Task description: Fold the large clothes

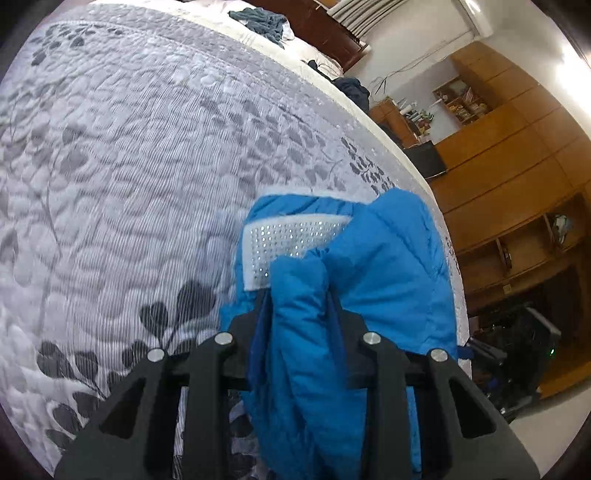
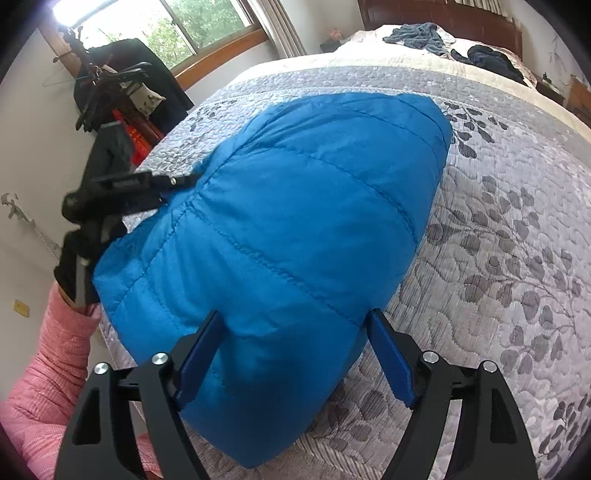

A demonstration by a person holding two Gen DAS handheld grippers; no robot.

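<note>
A blue quilted puffer jacket (image 2: 295, 206) lies bundled on the grey leaf-patterned bedspread (image 2: 498, 258). My right gripper (image 2: 295, 354) is open, and its blue-padded fingers (image 2: 199, 350) straddle the jacket's near end. In the left wrist view my left gripper (image 1: 299, 306) is shut on a thick fold of the jacket (image 1: 388, 266), beside a white studded patch (image 1: 291, 240). The right wrist view shows the left gripper (image 2: 186, 180) at the jacket's left edge, held by a black-gloved hand (image 2: 74, 266) with a pink sleeve (image 2: 55, 369).
Dark clothes (image 2: 421, 35) lie heaped near the wooden headboard. A coat stand with hangers (image 2: 110, 85) stands left of the bed under a window. Wooden cabinets (image 1: 509, 155) and floor clutter lie past the bed's edge (image 1: 436, 206) in the left wrist view.
</note>
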